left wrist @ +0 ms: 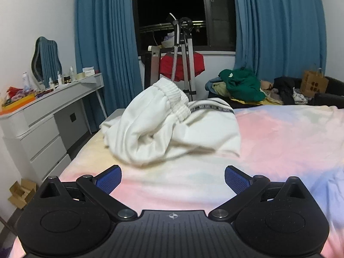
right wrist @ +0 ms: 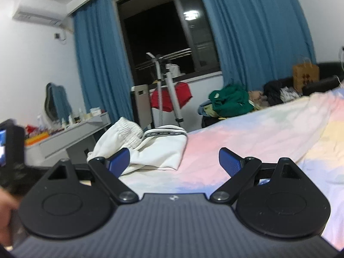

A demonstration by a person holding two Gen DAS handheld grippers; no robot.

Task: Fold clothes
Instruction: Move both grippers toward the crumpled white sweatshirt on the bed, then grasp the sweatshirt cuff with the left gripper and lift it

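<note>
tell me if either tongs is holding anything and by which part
Nothing is held. The left tongs and right tongs are both open, short of the white pants lying crumpled on the bed.

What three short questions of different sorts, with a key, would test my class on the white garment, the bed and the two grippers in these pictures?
1. True or false: the left gripper is clamped on the white garment.
2. Multiple choice: the white garment lies on A) the dresser, B) the bed, C) the floor.
3. Short answer: what colour are the pads of the right gripper?

Key
1. False: its jaws stand open, short of the garment, holding nothing.
2. B: it lies bunched on the pastel bed cover, elastic waistband raised.
3. Blue.
</note>
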